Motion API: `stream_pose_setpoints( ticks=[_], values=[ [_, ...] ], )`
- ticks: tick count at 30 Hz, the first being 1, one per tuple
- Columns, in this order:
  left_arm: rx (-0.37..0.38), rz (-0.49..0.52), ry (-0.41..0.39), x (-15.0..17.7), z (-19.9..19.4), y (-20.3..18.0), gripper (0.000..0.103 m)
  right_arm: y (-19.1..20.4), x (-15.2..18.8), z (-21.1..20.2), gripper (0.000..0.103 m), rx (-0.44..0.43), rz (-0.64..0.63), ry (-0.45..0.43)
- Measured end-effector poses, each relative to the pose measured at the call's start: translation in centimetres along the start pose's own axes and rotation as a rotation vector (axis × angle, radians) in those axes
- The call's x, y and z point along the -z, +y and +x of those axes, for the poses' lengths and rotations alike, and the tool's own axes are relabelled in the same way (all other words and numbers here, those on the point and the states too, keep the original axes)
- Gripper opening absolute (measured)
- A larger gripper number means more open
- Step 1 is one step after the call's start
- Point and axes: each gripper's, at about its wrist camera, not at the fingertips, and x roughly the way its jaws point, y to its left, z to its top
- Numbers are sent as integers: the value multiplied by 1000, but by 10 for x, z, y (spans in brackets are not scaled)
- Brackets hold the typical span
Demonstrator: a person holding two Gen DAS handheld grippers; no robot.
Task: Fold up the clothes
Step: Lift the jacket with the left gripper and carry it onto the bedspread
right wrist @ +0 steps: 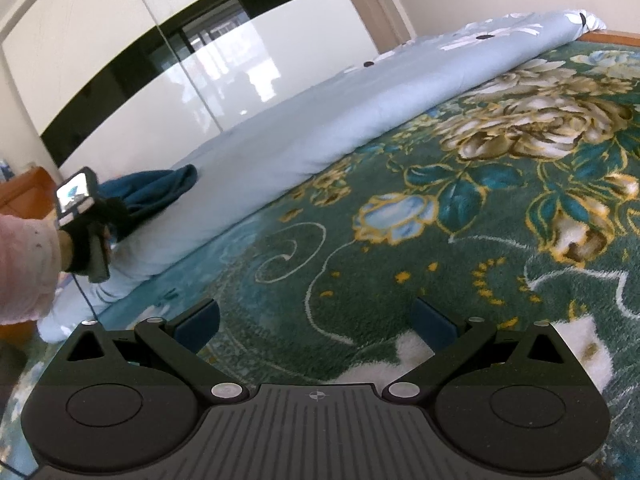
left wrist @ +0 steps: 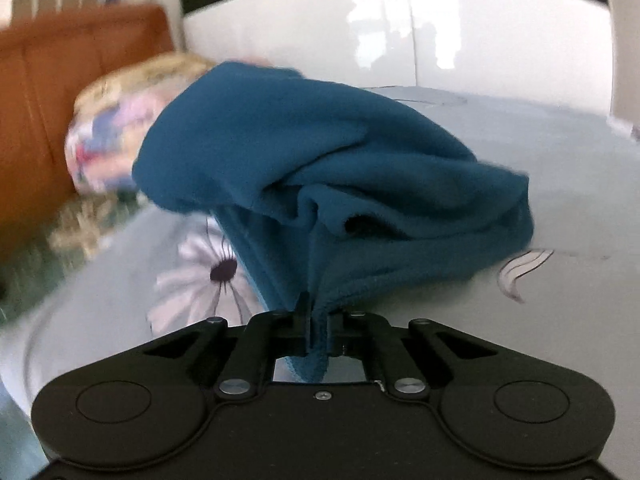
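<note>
A teal fleece garment (left wrist: 320, 168) lies bunched on the pale blue quilt (left wrist: 560, 184). My left gripper (left wrist: 314, 322) is shut on an edge of the garment, which runs down between the jaws. In the right wrist view the garment (right wrist: 156, 190) shows far left, with the left gripper's body (right wrist: 86, 216) in a gloved hand beside it. My right gripper (right wrist: 316, 322) is open and empty, low over the green floral blanket (right wrist: 440, 220), well to the right of the garment.
The pale blue quilt (right wrist: 320, 128) forms a thick ridge across the bed. A floral pillow (left wrist: 116, 128) and a brown headboard (left wrist: 60, 92) lie behind the garment. Glossy white wardrobe doors (right wrist: 180, 72) stand beyond the bed.
</note>
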Motion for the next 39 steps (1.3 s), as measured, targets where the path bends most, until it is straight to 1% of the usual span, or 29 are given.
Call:
stream_pose_setpoints(
  ticks=[6,8,11,13,15,20,23,25,29,33,35,37,39],
  values=[
    [197,-95,116,-4,-24,34,3,-3,-4,-7,103,-49,58,19],
    [237,-78,142,-1,-33,39,3,-3,-5,-10,103,-68,70,19],
    [300,-89,176,10,-50,44,3,-1,-7,-16,103,-77,71,4],
    [329,-61,189,20,-66,45,3,-1,-9,-20,103,-86,68,0],
    [359,-68,204,29,-82,51,3,0,-11,-24,103,-96,61,-4],
    [418,-90,235,57,-128,72,3,-3,-18,-37,103,-105,39,-28],
    [453,-129,254,77,-159,87,3,-5,-21,-44,103,-115,4,-27],
    [473,-154,258,91,-180,95,3,-7,-24,-50,103,-122,3,-47],
    [510,-193,302,122,-219,103,3,-11,-29,-68,103,-168,6,-74],
    [542,-225,367,161,-257,108,3,-9,-34,-89,103,-203,-67,-117],
    [534,-229,417,189,-270,110,3,-10,-37,-101,103,-211,-90,-156],
    [527,-226,423,214,-285,112,3,-12,-40,-116,103,-216,-93,-195],
    [554,-293,416,234,-302,121,3,-13,-42,-131,103,-233,-100,-224]
  ],
)
